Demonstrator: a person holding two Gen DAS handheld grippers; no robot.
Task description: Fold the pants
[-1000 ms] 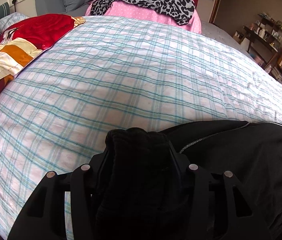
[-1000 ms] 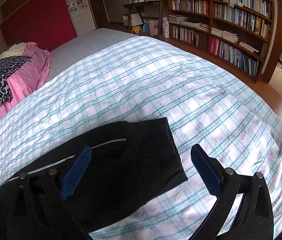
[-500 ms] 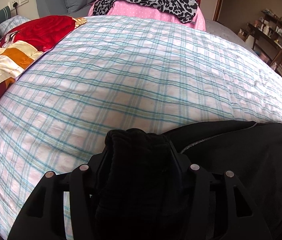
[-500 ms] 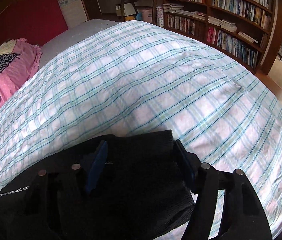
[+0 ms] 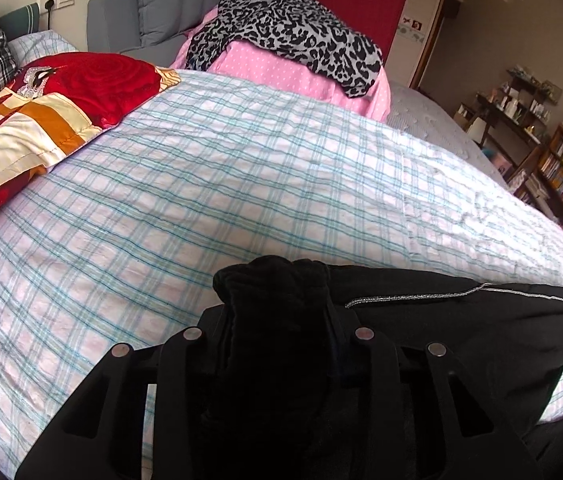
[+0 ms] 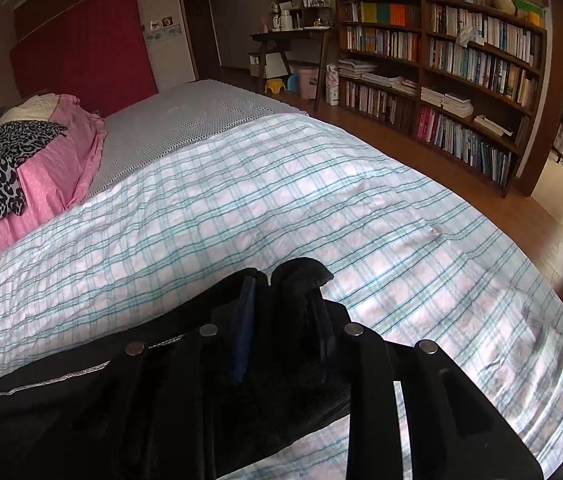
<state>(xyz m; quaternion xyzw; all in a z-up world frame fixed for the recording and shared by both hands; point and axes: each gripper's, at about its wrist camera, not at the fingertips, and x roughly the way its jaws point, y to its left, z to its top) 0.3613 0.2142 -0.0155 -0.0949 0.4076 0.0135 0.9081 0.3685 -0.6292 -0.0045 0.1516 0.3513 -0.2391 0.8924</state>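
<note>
The bed (image 5: 241,184), under a plaid sheet, fills both views. The black pants (image 5: 461,332) lie across its near edge, one end in each gripper.

**Grip state**
- Left gripper (image 5: 277,320): jaws closing, narrow, pressing a thick bunch of cloth.
- Right gripper (image 6: 281,312): jaws closing, narrow, pinching a bunched end of the pants. A blue pad (image 6: 243,332) shows against the cloth.

**Risks**
- Uneven lift: if one hand rises faster, the span between the grippers would likely twist and the fold line skew.
- Slip: the bunches are thick and rounded; a sharp pull could draw cloth out of either grip.
- Sheet snag: whether any sheet is caught under the cloth cannot be told.

**Clearance**
- Ahead: the sheet is bare out to the pink pile (image 5: 281,68); ample room to carry the pants forward.
- Left: a red quilt (image 5: 53,108) overlaps the sheet edge.
- Right: the bed edge drops to the floor (image 6: 521,216) before the bookshelf (image 6: 461,80).
</note>
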